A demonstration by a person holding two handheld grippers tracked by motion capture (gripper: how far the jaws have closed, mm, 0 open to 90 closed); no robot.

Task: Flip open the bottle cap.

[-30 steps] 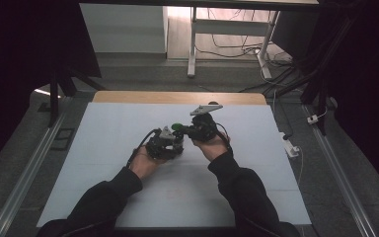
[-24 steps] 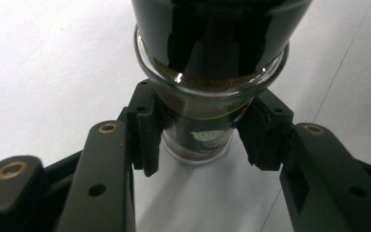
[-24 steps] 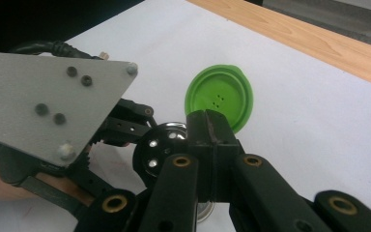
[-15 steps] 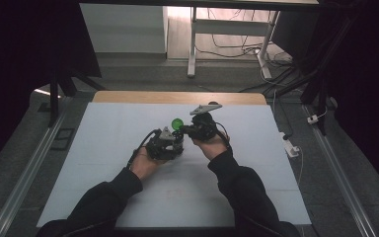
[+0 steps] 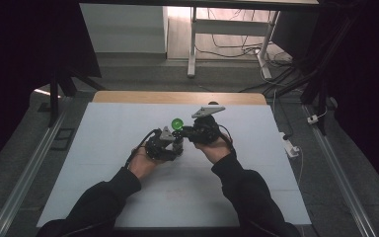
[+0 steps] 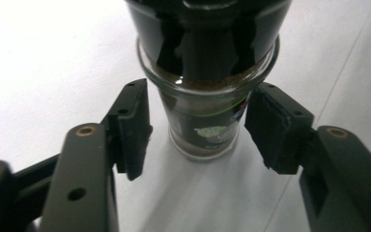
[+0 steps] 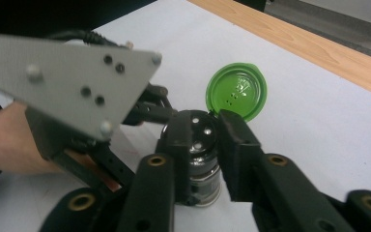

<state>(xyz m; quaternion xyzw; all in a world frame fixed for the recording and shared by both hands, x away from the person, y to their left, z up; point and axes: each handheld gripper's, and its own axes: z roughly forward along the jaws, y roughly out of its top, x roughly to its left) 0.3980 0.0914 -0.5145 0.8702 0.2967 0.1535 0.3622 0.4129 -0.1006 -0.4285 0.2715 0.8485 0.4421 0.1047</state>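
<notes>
A small glass jar (image 6: 205,104) of brown powder stands upright on the white bench (image 5: 103,148), about mid-bench, between the two hands. The left gripper (image 6: 198,130) has just been opening: its jaws now stand a little apart from the glass on either side, the jar between them but the pads not pressing on it. The right gripper (image 7: 207,140) reaches the jar's dark top from the right; its jaws have also just been opening and flank the shaker cap (image 7: 195,130), very close, though I cannot tell whether they touch it. The green flip lid (image 7: 236,91) stands hinged open on the far side of the cap, just beyond the jaw tips.
</notes>
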